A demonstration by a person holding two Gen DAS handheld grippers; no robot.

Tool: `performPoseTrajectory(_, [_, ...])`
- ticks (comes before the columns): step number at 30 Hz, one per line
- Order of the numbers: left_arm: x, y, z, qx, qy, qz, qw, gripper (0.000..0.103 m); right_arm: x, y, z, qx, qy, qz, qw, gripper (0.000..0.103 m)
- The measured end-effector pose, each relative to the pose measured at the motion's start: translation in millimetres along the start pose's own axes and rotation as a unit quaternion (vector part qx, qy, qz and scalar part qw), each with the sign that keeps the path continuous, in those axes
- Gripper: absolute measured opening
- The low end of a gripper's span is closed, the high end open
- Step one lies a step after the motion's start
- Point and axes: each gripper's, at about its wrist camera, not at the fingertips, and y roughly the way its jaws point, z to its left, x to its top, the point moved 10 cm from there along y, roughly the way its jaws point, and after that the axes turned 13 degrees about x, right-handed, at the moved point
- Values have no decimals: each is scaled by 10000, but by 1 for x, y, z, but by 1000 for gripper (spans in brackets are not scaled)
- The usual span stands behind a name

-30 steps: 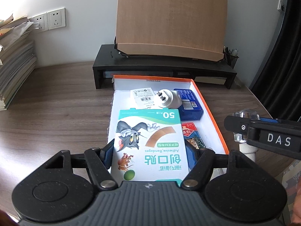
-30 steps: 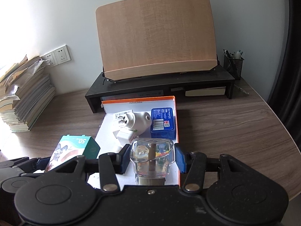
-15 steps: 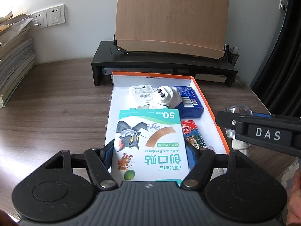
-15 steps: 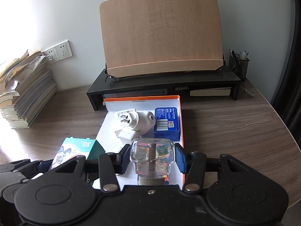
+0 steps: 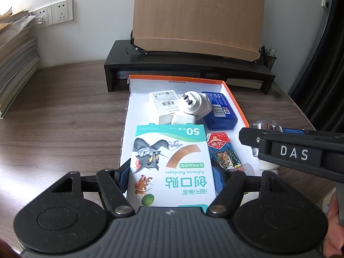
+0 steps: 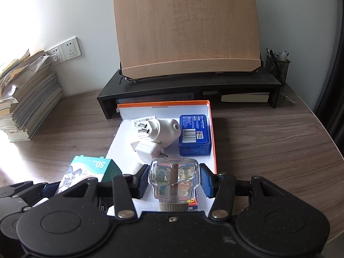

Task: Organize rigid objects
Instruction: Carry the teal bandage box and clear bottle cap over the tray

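Tin [image 6: 194, 135] right of plug [image 6: 160, 132], in box [image 6: 163, 104]

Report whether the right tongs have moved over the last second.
Yes: the right tongs edged left, further over the box's orange rim.

We see bare white floor along the box's [image 5: 234, 99] left edge. At its far end the plug adapter [image 6: 163, 132] and blue tin [image 6: 194, 135] block us; bare desk [image 6: 268, 150] lies right.

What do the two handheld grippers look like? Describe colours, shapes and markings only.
The left gripper has a ribbed grey body, black speckled linkage arms with round lobes, silver pivot pins and blue finger pads. The right gripper is all black with the same build and carries white "DAS" lettering on its side.
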Motion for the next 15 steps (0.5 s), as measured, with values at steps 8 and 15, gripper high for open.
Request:
performPoseTrajectory(8, [-1, 5, -4, -39, 55, 43, 10000, 72, 1, 6, -1, -5, 6, 39, 10000, 60])
performPoseTrajectory(15, [-2, 7, -7, -86, 96, 73, 9999, 72, 1, 11, -1, -3, 6, 82, 10000, 60])
